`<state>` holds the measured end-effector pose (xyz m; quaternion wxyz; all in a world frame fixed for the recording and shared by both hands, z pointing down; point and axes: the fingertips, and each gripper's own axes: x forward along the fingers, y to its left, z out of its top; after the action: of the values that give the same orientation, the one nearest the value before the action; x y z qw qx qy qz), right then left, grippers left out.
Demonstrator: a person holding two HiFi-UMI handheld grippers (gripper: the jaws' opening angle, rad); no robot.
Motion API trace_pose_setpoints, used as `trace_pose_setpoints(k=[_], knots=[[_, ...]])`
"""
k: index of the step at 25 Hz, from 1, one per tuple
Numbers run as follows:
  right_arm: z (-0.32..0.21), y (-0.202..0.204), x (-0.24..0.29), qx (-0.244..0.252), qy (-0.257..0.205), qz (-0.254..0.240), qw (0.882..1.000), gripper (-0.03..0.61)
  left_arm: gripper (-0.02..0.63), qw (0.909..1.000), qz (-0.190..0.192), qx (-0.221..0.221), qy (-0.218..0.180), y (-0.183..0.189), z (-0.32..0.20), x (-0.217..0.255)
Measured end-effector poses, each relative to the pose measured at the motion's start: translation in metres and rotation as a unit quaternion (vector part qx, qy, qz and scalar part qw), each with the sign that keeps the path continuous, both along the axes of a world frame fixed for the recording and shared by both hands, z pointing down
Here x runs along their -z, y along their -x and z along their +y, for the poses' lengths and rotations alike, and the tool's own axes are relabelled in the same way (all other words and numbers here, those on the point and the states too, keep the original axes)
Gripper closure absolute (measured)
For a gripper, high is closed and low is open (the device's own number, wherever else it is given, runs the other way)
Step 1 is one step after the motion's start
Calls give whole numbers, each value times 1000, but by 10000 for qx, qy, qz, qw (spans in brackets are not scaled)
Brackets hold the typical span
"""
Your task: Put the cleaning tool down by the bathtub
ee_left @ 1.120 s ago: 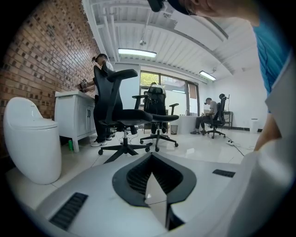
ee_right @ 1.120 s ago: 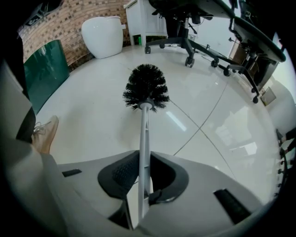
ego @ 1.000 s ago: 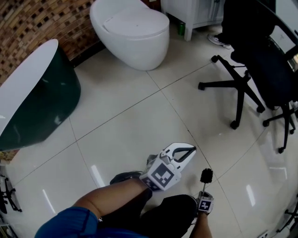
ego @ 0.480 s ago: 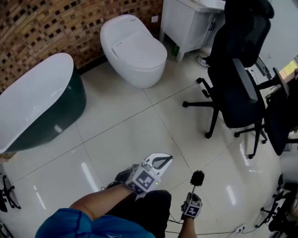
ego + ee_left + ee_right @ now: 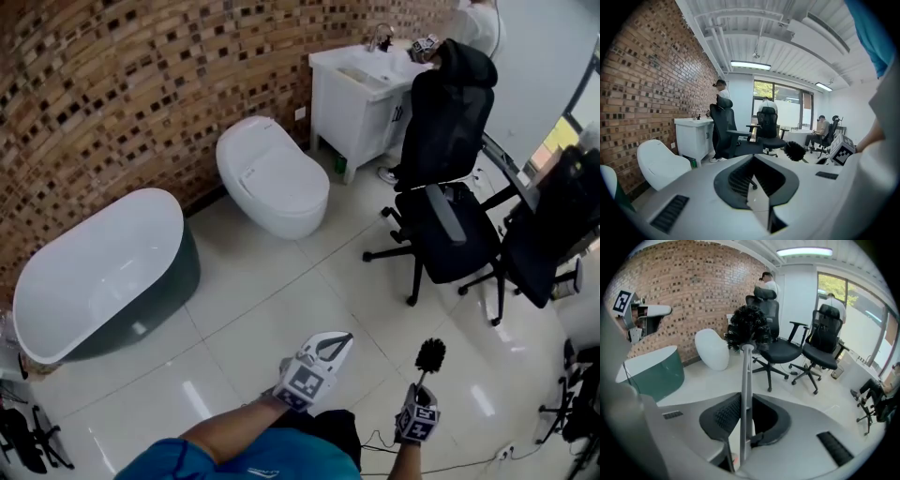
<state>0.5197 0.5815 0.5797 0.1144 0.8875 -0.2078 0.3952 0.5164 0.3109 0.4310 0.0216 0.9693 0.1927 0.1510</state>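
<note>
The bathtub (image 5: 103,272), white inside and dark green outside, stands at the left against the brick wall; it also shows in the right gripper view (image 5: 654,369). The cleaning tool is a brush with a black bristle head (image 5: 431,354) on a grey handle (image 5: 746,394). My right gripper (image 5: 419,412) is low in the head view, shut on that handle, and the head (image 5: 749,328) points up and forward. My left gripper (image 5: 323,356) is beside it, shut and empty (image 5: 754,187). Both are well away from the tub.
A white toilet (image 5: 272,178) and a white vanity (image 5: 361,94) line the brick wall. Two black office chairs (image 5: 450,225) stand at the right. A person (image 5: 473,23) is by the vanity. Glossy tiled floor (image 5: 262,300) lies between me and the tub.
The head view has lifted and widened, so the tub, toilet, vanity and chairs now sit farther off. Both grippers keep their places low in view, with the brush still held.
</note>
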Motion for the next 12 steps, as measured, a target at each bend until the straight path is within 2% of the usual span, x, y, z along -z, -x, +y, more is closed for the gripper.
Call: trace_pose_setpoints(k=[5,8,12], knots=[[-38,-4,94,22,-542,785,9954,511,614,9994,161,-176,-253,16,-15,46],[-60,-5,135,286,-780,1113,9903,511,614,9990,329,148,-264,28,-34,72],[-88,-8,173,822,-992,1405,9817,511,614,9961,363,755,-262,48,-59,92]])
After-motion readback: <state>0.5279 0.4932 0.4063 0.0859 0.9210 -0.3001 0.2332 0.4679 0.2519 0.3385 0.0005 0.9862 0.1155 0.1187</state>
